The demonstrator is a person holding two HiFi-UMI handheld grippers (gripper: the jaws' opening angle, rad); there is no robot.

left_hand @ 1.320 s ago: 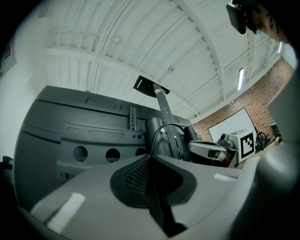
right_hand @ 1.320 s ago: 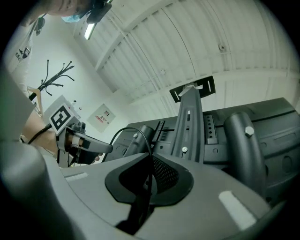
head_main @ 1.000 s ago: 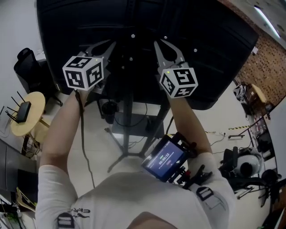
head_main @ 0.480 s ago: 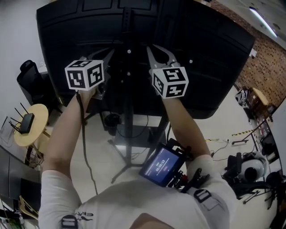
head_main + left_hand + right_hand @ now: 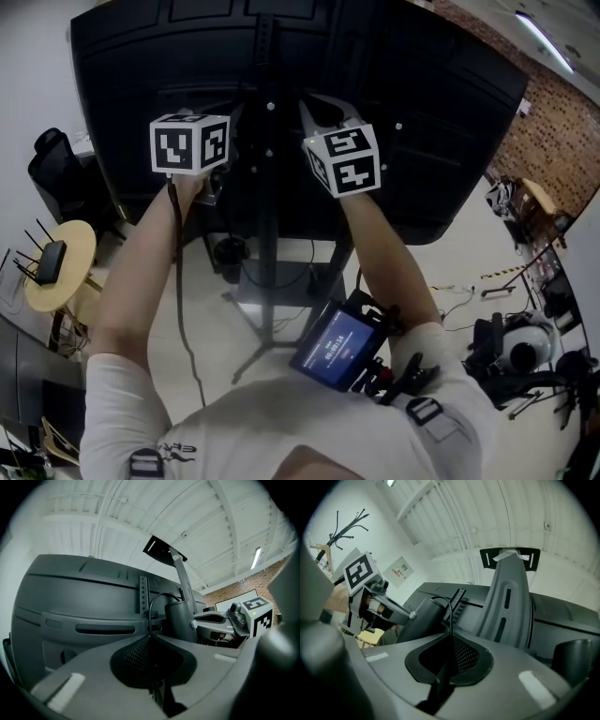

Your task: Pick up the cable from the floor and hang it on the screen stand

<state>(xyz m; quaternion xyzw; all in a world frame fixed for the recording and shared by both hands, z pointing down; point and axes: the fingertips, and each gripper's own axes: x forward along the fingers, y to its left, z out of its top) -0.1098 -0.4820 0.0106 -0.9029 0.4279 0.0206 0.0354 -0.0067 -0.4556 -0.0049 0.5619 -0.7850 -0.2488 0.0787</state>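
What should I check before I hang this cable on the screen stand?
1. Left gripper shut on the cable: ok.
2. Right gripper shut on the cable: ok.
3. Both grippers up at the stand pole, behind the screen: ok.
4. Cable resting on the stand: cannot tell; the short loop between the two grips arcs toward the pole.
5. Trailing length clear of the stand legs: cannot tell.
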